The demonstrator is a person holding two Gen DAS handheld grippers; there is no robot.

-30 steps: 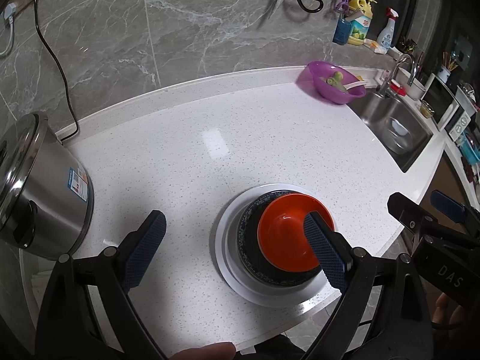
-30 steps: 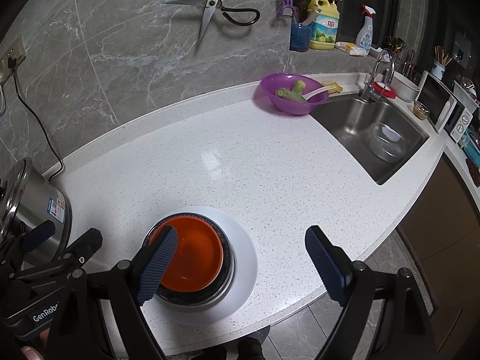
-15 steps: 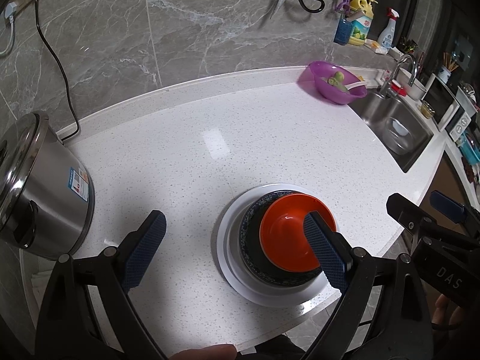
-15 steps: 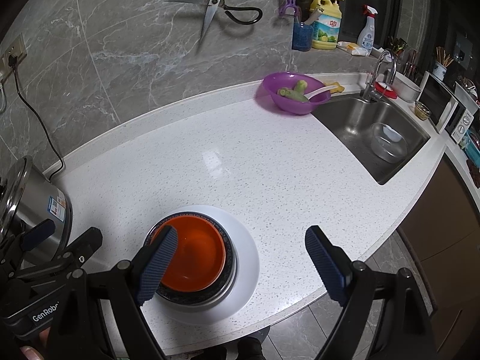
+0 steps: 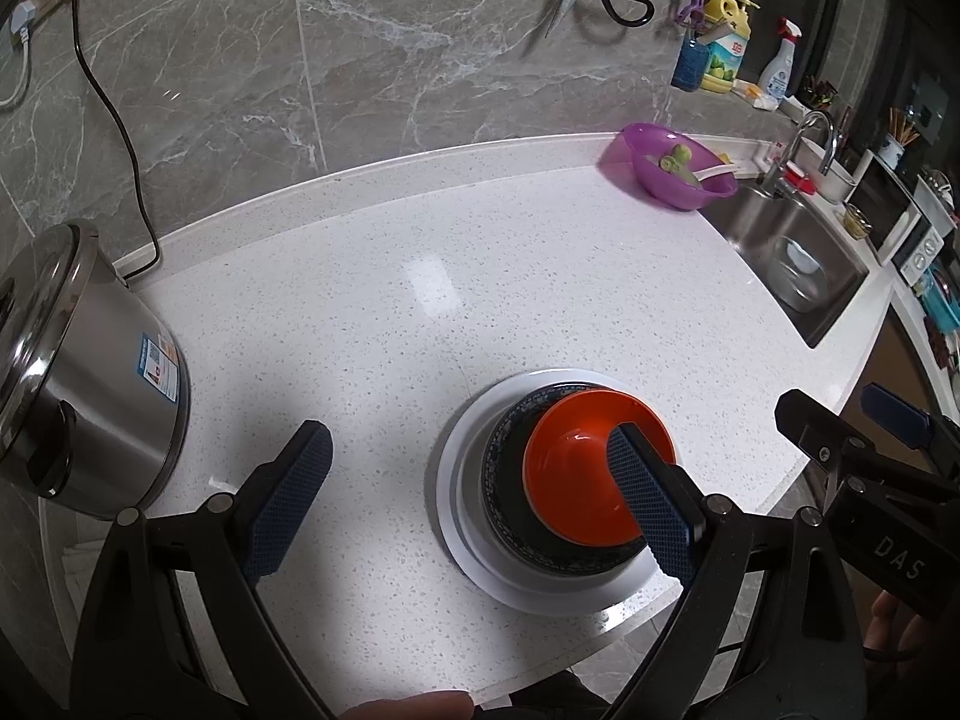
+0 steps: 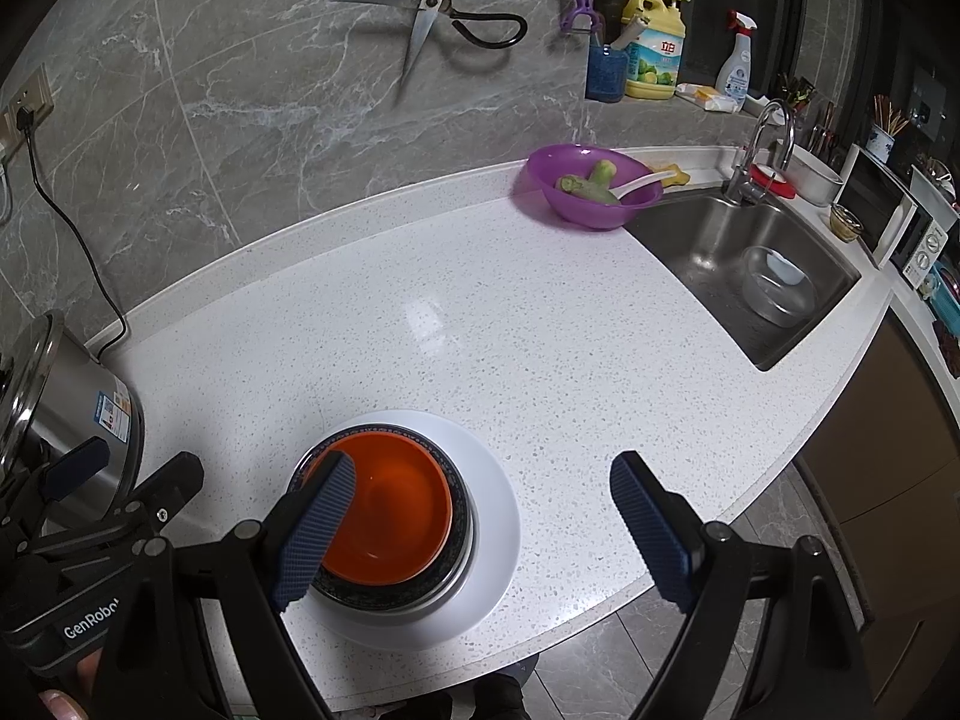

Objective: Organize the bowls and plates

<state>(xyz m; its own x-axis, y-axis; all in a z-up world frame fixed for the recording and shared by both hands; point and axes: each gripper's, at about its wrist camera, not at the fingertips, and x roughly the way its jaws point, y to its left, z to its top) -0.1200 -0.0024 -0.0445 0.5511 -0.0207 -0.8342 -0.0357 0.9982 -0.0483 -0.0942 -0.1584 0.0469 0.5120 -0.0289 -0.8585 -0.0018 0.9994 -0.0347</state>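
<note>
An orange bowl point(image 5: 576, 468) sits nested in a dark bowl point(image 5: 510, 510), which stands on a white plate point(image 5: 468, 516) near the counter's front edge. The same stack shows in the right wrist view: orange bowl point(image 6: 396, 510), dark bowl point(image 6: 459, 516), white plate point(image 6: 492, 510). My left gripper point(image 5: 474, 510) is open and empty above the counter, its right finger over the orange bowl. My right gripper point(image 6: 486, 534) is open and empty, its left finger over the orange bowl's left side.
A steel rice cooker point(image 5: 66, 372) stands at the left with its cord up the wall. A purple bowl point(image 6: 591, 189) with vegetables sits at the back right by the sink point(image 6: 762, 276). Scissors point(image 6: 432, 12) hang on the wall. The counter's front edge point(image 6: 600, 618) is close.
Both views have shifted very slightly; the stack sits a touch further right in each. Both grippers stay open and nothing on the counter has moved.
</note>
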